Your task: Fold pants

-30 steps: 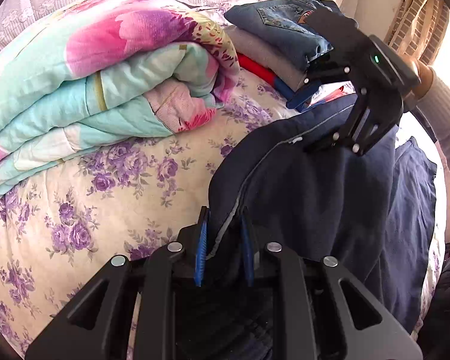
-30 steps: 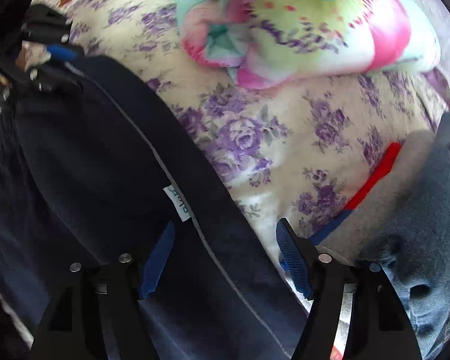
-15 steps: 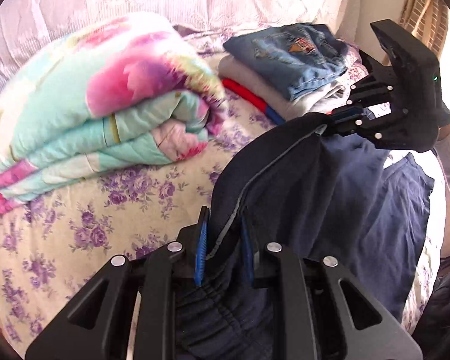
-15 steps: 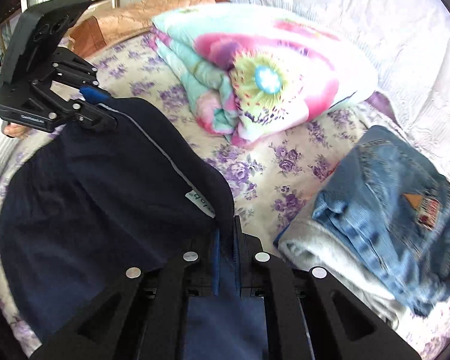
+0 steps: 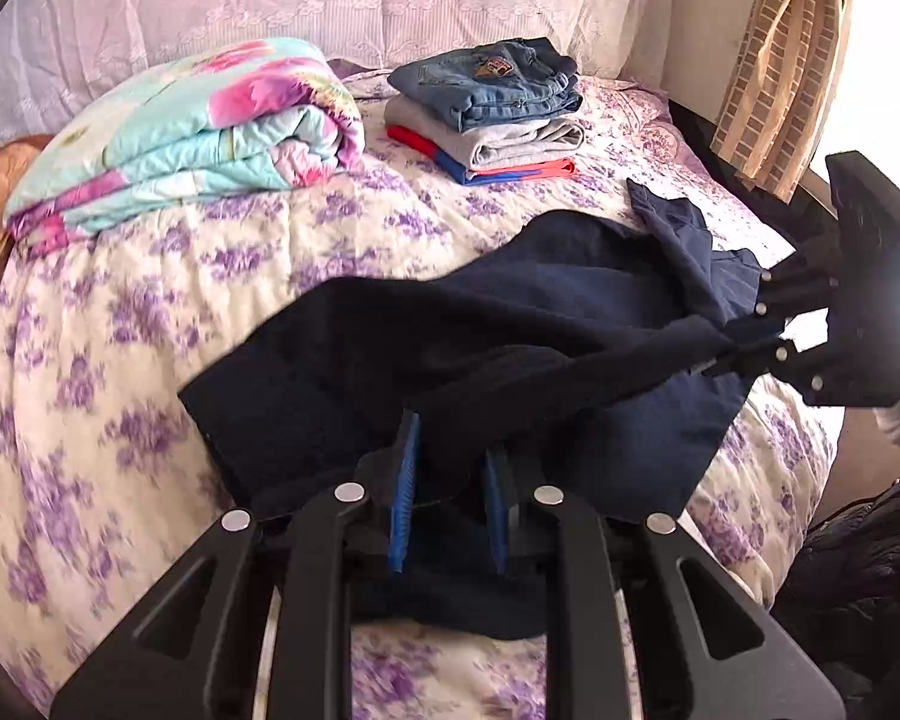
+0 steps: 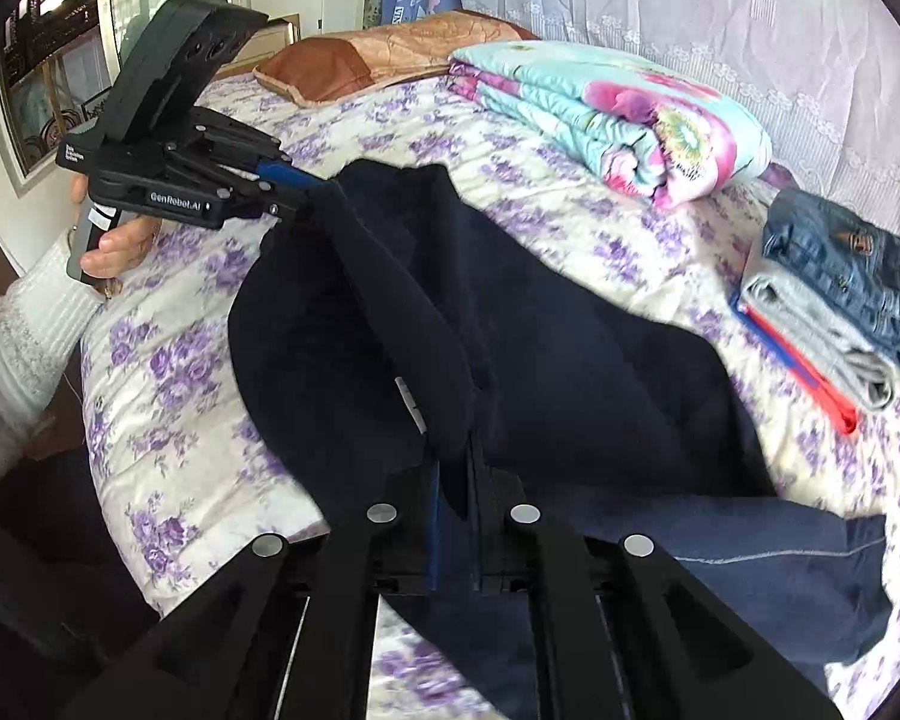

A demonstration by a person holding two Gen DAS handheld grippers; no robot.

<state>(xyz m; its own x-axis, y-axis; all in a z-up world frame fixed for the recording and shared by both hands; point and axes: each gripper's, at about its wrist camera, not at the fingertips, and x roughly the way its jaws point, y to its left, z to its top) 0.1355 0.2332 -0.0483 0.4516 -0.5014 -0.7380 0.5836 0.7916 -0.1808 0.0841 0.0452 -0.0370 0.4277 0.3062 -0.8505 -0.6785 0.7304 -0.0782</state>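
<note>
Both grippers have carried the navy pants (image 5: 510,324) away from the folded clothes stack (image 5: 492,114); right gripper (image 6: 450,480) just closed on cloth, left gripper (image 5: 447,480) also pinches it, probably the waistband; keep the edge stretched while lowering

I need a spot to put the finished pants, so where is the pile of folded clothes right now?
The folded clothes sit at the far side of the bed, right of the folded floral quilt in the left wrist view.

Navy-blue pants (image 5: 510,324) on a cream bedspread (image 5: 150,312) printed with purple flowers. Folded quilt (image 5: 198,126) in turquoise with pink blossoms. Stack of blue denim (image 5: 492,84), grey (image 5: 498,141), and red-and-blue (image 5: 510,171) garments. Black grippers with blue pads (image 5: 403,504).
</note>
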